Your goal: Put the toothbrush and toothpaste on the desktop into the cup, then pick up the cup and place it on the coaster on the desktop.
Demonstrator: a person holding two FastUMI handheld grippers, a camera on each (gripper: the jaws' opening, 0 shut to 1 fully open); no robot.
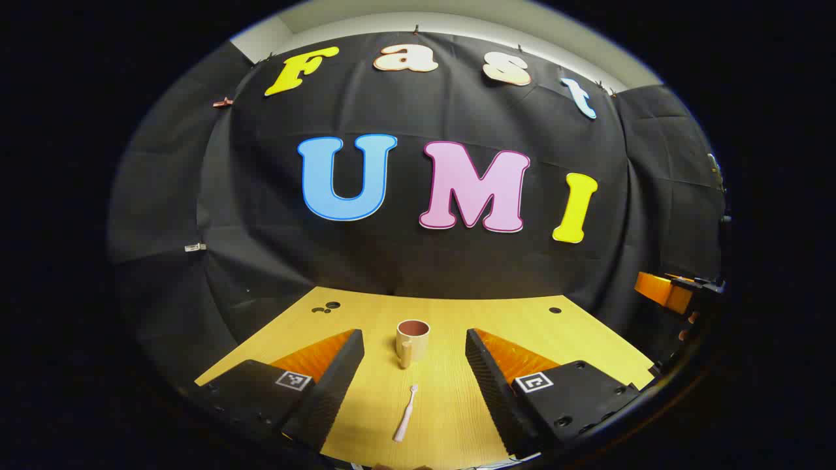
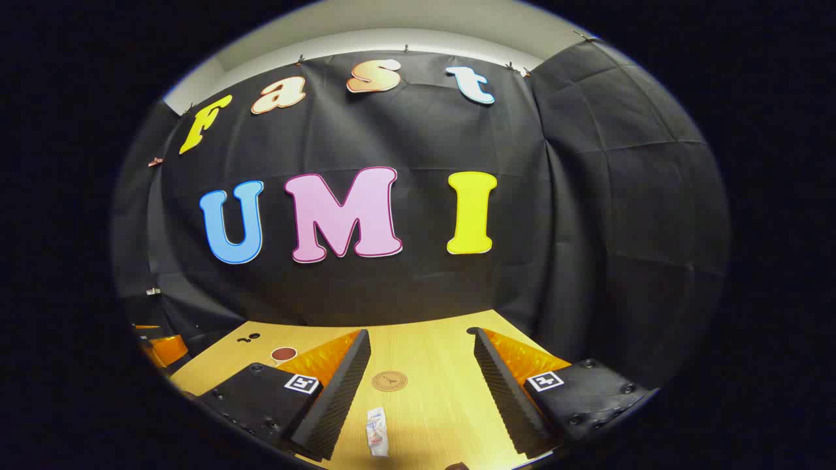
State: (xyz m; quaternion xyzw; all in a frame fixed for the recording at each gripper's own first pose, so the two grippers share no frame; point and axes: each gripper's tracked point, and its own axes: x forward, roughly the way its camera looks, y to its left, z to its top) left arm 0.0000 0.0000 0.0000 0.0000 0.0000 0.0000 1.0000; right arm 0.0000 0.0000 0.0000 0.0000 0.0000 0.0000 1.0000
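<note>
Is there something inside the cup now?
The cup looks empty near its brown rim, but its bottom is hidden. The toothbrush and toothpaste lie on the desktop.

Toothbrush (image 1: 405,414) lies before upright cup (image 1: 412,341)

Both views were evenly and brightly lit from above, with no hard glare on the wooden counter (image 1: 457,320). The cup (image 1: 412,340) cast only a faint, soft shadow. Fisheye distortion bowed the counter's far edge and curved the cloth wall (image 2: 588,196). Focus was sharp centrally, softening toward the dim rim
</note>
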